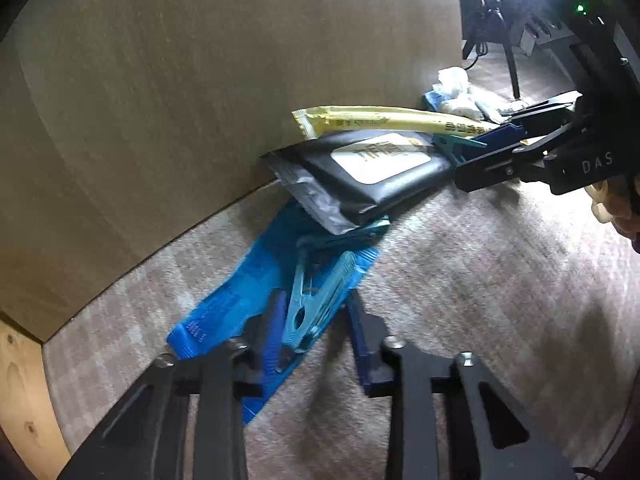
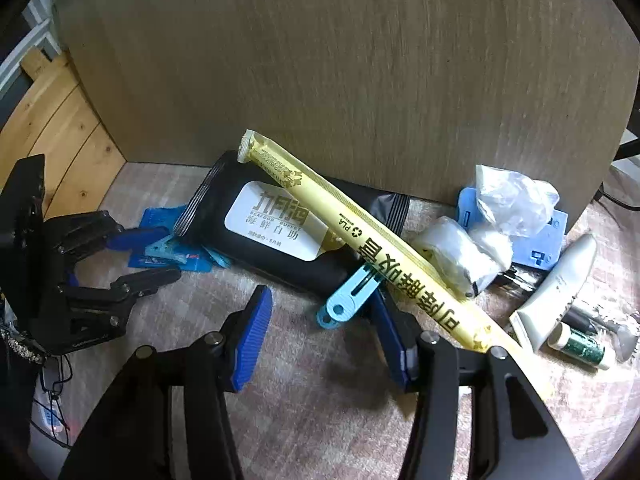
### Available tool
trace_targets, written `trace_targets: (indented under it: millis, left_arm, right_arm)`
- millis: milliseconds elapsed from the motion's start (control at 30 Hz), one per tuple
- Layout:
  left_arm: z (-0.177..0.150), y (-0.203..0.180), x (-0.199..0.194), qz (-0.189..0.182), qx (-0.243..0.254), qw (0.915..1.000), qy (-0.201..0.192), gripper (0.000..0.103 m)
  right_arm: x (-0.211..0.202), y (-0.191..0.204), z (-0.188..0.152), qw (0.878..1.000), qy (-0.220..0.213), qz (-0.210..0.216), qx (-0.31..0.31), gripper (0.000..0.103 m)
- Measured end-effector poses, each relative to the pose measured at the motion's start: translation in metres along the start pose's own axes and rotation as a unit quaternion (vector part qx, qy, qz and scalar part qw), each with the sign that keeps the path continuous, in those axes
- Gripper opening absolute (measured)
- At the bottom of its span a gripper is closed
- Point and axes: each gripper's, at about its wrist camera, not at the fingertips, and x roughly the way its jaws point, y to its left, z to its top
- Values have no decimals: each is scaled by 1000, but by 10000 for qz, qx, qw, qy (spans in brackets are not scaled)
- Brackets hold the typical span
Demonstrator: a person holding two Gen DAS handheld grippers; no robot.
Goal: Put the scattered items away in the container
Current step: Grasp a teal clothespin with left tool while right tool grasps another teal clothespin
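While both jaws stand parted, the left hand-held gripper [image 1: 316,344] straddles a teal clothespin [image 1: 310,308]; the right hand-held gripper [image 2: 324,332] holds nothing, a light-blue clip [image 2: 346,300] at its 12 o'clock.

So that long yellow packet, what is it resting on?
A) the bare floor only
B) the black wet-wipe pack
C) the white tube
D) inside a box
B: in the right wrist view the long yellow packet lies diagonally across the top of the black wet-wipe pack, well apart from the white tube.
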Motion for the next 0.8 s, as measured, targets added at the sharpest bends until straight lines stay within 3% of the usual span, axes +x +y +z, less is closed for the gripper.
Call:
trace_targets:
  millis: [33,133,467,567,667,800]
  left_arm:
    - [-1,-2,-1,-9,14,10000,-8,20]
    - [-2,-2,-5,-103,-46,9999,-21,17]
    - [1,6,-2,-134,-119,9998,1,17]
    - [1,4,-2,-145,-87,9999,-15,17]
    - [0,2,-2,-129,-71,9999,-44,17]
    - [1,-1,2,-24,-10,10000,-79,17]
  right_arm:
    - [0,-2,-2,9999,55,89,16,32]
    - [-2,-7,-8,9996,75,279,68,27]
    - [-2,-20,-1,9975,202,305,600,31]
    - [-3,-20,2,9976,42,175,667,31]
    - [-7,-24,1,9972,-56,209,718,11]
    - [-14,-40,-4,9962,-77,287,813,5]
